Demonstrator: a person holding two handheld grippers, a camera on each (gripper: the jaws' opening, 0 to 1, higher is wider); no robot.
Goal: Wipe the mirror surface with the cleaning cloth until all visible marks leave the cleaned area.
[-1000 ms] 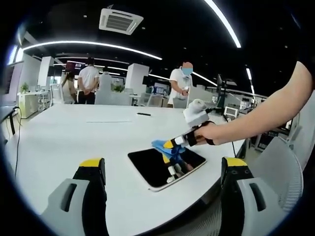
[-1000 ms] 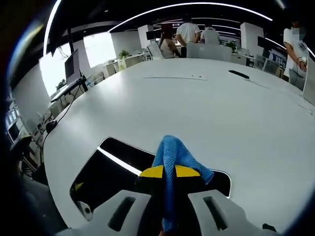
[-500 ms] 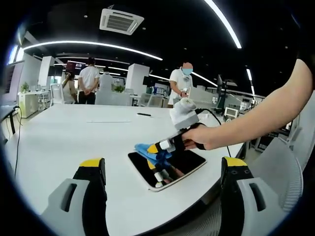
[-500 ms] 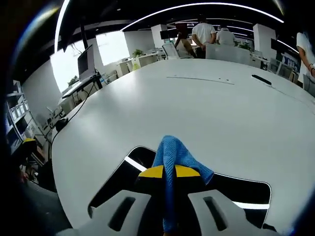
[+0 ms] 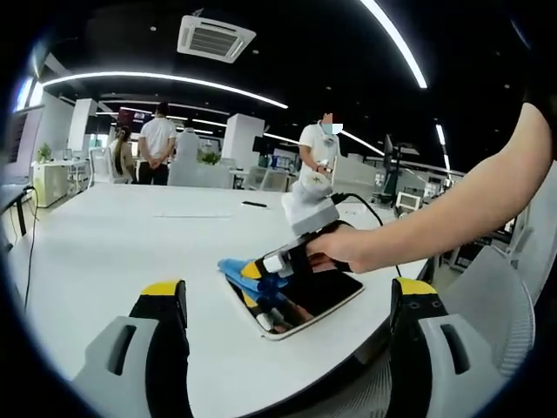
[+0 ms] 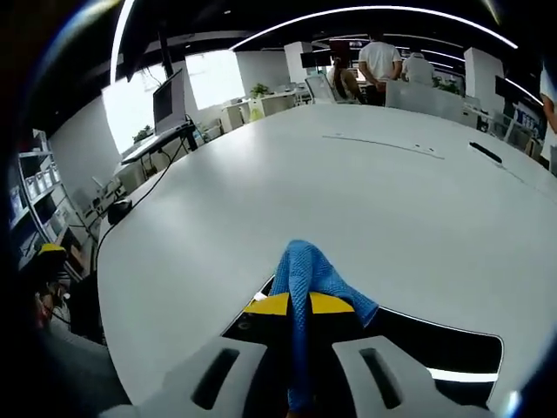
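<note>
Two claws. Right claw (image 6: 291, 306) clamped on blue cleaning cloth (image 6: 306, 277), pressed at the mirror's (image 5: 306, 296) left edge, near white surface (image 5: 104, 252) rim. Left claw (image 5: 291, 300) jaws spread wide, empty, held back from the mirror.

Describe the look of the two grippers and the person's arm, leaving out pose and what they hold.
The left gripper has two broad pale grey jaws with black inner faces and yellow tips. The right gripper is built alike, yellow-tipped, with a white housing on top and a black cable trailing from it; in its own view the jaws are grey with slot-shaped cutouts. The person's arm is bare, with a dark short sleeve at the shoulder.
</note>
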